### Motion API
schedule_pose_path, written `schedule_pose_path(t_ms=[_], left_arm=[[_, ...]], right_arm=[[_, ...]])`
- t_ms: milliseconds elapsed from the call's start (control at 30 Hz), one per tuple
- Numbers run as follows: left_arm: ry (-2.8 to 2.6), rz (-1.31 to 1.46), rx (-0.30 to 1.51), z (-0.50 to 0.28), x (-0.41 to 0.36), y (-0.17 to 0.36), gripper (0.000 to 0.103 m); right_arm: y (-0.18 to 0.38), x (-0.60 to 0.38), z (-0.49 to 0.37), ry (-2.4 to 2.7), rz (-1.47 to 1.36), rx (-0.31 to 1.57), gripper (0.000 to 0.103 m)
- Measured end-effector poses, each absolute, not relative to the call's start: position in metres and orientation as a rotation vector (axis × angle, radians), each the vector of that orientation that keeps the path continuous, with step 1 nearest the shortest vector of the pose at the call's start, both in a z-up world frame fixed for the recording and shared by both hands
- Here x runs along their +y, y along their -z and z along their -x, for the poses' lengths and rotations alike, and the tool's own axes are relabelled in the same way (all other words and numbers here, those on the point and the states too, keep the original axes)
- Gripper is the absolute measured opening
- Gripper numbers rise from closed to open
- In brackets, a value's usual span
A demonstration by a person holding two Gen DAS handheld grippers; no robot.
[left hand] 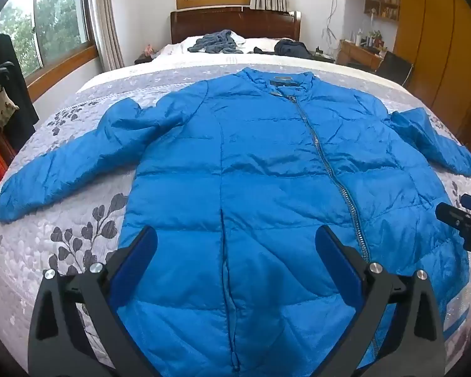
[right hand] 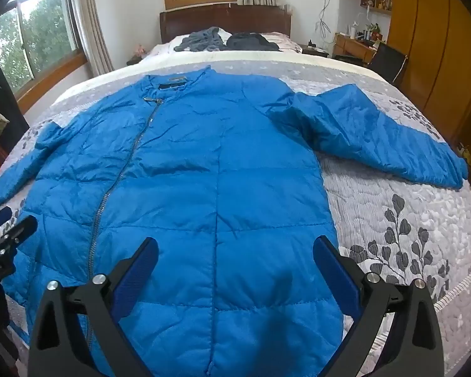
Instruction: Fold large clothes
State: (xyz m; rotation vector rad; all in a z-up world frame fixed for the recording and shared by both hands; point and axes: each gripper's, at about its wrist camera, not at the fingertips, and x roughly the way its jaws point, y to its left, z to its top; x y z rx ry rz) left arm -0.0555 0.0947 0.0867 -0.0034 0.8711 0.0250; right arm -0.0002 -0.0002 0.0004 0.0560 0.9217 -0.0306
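Note:
A big blue quilted jacket [left hand: 251, 169] [right hand: 185, 169] lies flat and zipped on the bed, collar toward the headboard, both sleeves spread out sideways. My left gripper [left hand: 235, 242] hovers open above the jacket's lower left panel, nothing between its blue pads. My right gripper [right hand: 235, 248] hovers open over the lower right panel, also holding nothing. The right gripper's tips [left hand: 464, 216] show at the right edge of the left wrist view. The left gripper's tips [right hand: 9, 229] show at the left edge of the right wrist view.
The bed has a grey quilt with a leaf pattern [left hand: 78, 238] [right hand: 402, 238]. Grey and dark clothes [left hand: 219, 42] [right hand: 251, 41] are heaped near the wooden headboard [left hand: 235, 23]. Windows stand at left, a wooden wardrobe [right hand: 436, 47] and a desk at right.

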Motion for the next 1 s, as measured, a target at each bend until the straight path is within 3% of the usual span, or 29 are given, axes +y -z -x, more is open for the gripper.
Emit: schedule_pose_path(t_ms=[1000], left_arm=[[-0.052, 0.038, 0.845, 0.058, 0.099, -0.088, 0.1]], right_arm=[[0.0, -0.001, -0.002, 0.034, -0.056, 0.915, 0.099]])
